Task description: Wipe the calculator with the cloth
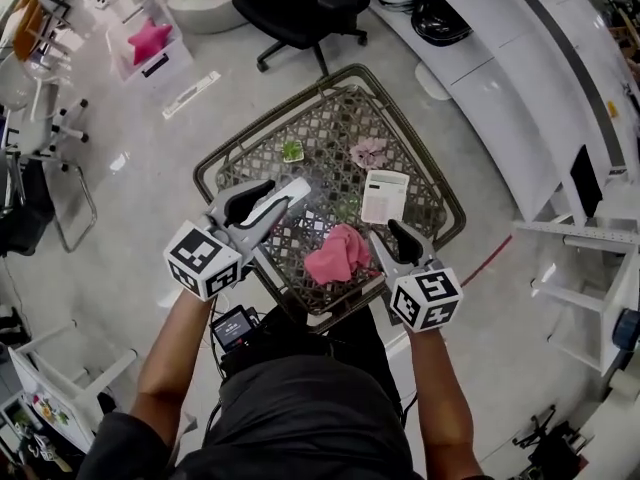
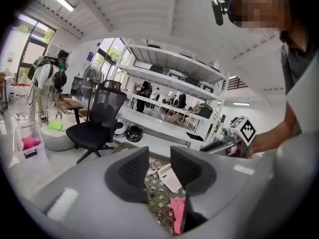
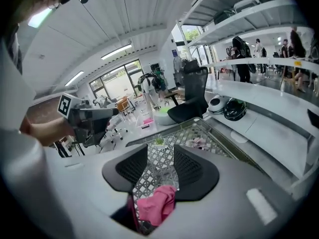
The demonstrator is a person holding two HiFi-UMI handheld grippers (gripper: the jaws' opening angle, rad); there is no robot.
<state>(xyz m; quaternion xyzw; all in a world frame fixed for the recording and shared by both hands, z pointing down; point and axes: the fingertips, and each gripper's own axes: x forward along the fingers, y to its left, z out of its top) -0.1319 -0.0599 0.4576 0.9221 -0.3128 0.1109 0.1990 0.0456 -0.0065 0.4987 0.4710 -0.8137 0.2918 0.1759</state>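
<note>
Finding: my right hand-held gripper [image 1: 390,240], lower centre of the frame, has its jaws apart and empty. The crumpled pink cloth [image 1: 338,255], soft and folded, lies just left of it on the open-lattice counter [image 1: 272,118]. The flat white calculator [image 1: 385,196] lies just above, its long axis running up-frame. My left hand-held gripper [image 1: 275,193], also parted and empty, is farther away. Judgement: the right one takes the cloth.

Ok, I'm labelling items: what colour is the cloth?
The cloth is pink, clearest in the head view.

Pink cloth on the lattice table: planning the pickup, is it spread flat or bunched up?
Bunched up: the pink cloth lies as a rumpled heap with raised folds on the dark lattice table, near the white calculator.
</note>
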